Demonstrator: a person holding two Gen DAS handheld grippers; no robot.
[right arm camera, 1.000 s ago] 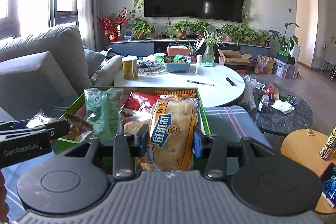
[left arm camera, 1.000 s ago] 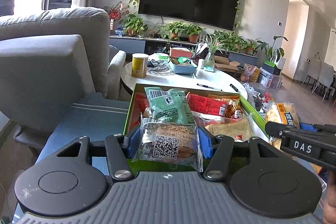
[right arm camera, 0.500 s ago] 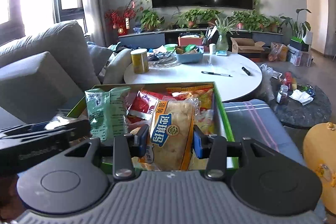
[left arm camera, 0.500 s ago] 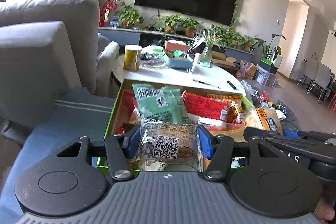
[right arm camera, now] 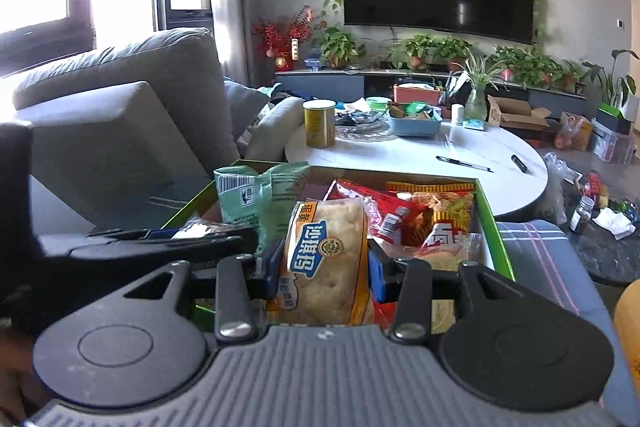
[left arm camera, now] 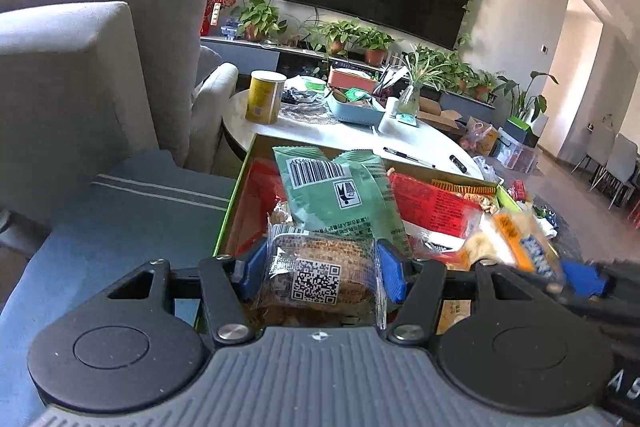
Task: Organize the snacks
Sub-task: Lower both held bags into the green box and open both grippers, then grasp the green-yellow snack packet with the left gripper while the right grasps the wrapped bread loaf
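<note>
My left gripper (left arm camera: pixel 320 269) is shut on a clear-wrapped brown cake with a QR code (left arm camera: pixel 320 273), held over the near end of a green-edged snack box (left arm camera: pixel 234 201). My right gripper (right arm camera: pixel 322 267) is shut on a yellow cracker pack with a blue label (right arm camera: pixel 326 263), held over the same box (right arm camera: pixel 490 227). The box holds a green packet (left arm camera: pixel 340 195), red packets (left arm camera: pixel 436 205) and several other snacks. The cracker pack also shows blurred at the right of the left wrist view (left arm camera: pixel 516 243). The left gripper shows as a dark bar in the right wrist view (right arm camera: pixel 160 243).
The box rests on a blue striped cushion (left arm camera: pixel 120 211) beside a grey sofa (left arm camera: pixel 80 67). Behind it stands a round white table (right arm camera: pixel 420 151) with a yellow can (right arm camera: pixel 320 123), a blue tray (right arm camera: pixel 414 125) and pens. A dark round side table (right arm camera: pixel 600 239) lies right.
Both grippers have moved forward and closer together over the box, still holding their packs. The right gripper's pack now comes close to the left gripper's right side.
</note>
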